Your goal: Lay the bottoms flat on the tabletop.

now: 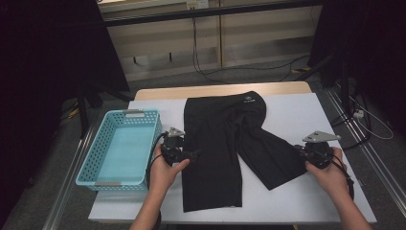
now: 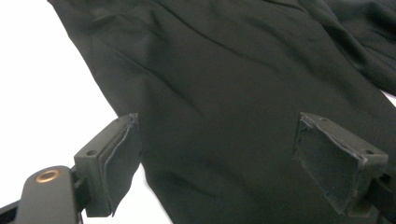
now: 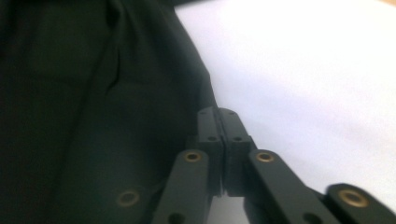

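A pair of black shorts (image 1: pixel 215 139) lies flat on the white table top (image 1: pixel 297 110), waistband at the far side and the two legs spread toward me. My left gripper (image 1: pixel 194 154) sits at the outer edge of the left leg. In the left gripper view it (image 2: pixel 217 158) is open, its jaws wide apart over the black cloth (image 2: pixel 224 93) and not pressing it. My right gripper (image 1: pixel 299 149) is at the outer edge of the right leg. Its jaws (image 3: pixel 218 114) are pressed together, with the edge of the shorts (image 3: pixel 93 116) running in at their tips.
A light blue perforated basket (image 1: pixel 95 153) stands at the table's left edge, beside my left hand. Bare white table (image 3: pixel 303 70) lies to the right of the shorts. Cables and dark stands are on the floor beyond the table.
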Demonstrator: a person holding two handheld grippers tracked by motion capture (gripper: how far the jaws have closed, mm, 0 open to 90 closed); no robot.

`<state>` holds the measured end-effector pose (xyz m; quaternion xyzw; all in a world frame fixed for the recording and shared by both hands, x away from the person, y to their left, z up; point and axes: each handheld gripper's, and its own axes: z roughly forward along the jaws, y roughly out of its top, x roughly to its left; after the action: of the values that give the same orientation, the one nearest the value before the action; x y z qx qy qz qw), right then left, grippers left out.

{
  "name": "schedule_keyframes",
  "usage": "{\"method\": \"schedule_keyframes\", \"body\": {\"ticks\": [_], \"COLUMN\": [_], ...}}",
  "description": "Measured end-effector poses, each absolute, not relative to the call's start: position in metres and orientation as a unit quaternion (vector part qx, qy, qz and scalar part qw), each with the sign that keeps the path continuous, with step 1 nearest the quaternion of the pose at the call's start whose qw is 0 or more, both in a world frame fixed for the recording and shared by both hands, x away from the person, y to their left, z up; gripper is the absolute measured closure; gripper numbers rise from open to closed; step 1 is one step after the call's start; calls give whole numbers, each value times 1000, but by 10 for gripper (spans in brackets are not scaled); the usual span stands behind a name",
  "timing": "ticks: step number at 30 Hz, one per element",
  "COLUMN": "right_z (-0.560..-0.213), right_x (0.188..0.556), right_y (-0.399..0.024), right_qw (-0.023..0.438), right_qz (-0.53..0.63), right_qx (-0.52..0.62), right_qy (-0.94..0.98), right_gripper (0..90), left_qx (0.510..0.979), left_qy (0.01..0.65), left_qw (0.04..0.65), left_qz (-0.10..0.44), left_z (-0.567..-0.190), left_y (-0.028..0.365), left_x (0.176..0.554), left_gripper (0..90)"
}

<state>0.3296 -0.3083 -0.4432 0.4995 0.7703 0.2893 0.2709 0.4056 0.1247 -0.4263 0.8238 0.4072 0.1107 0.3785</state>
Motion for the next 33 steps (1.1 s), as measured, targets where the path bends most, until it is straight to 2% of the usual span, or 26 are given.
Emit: {"method": "schedule_keyframes", "body": {"ticks": [5,10,12,15,18,21,23,24,25,27,31,32,33], "right_z": [-439,-435,-437,-441,-444,-449,-452,-452,-452,-450,-446,-445,-445], "right_x": [325,317,315,309,305,303,303,303,303,302,295,293,293], "right_y": [-298,-268,-254,-229,-212,-200,-198,-198,-198,-198,-190,-187,-185], "right_qw": [277,232,206,176,153,154,163,164,168,139,115,110,112], "right_qz": [303,354,364,368,370,351,337,341,338,350,361,365,366], "right_qx": [491,458,448,413,393,376,372,374,372,375,360,356,354], "right_qy": [769,782,790,814,828,844,849,847,848,847,853,853,853], "right_gripper": [657,617,622,687,715,719,774,862,884,891,888,870,810], "left_qx": [821,822,823,821,821,822,822,821,821,823,822,822,822], "left_qy": [410,409,408,409,408,408,408,408,409,407,408,408,408], "left_qw": [382,381,380,383,383,382,382,383,383,382,382,382,383], "left_qz": [109,108,108,109,110,108,109,110,109,110,107,107,109], "left_z": [-426,-426,-426,-425,-425,-424,-424,-424,-424,-424,-424,-424,-424], "left_y": [125,124,124,125,127,127,127,127,126,126,127,127,126], "left_x": [406,406,405,405,405,405,405,405,405,405,406,406,406], "left_gripper": [160,160,160,160,161,161,162,162,162,162,162,162,162]}}
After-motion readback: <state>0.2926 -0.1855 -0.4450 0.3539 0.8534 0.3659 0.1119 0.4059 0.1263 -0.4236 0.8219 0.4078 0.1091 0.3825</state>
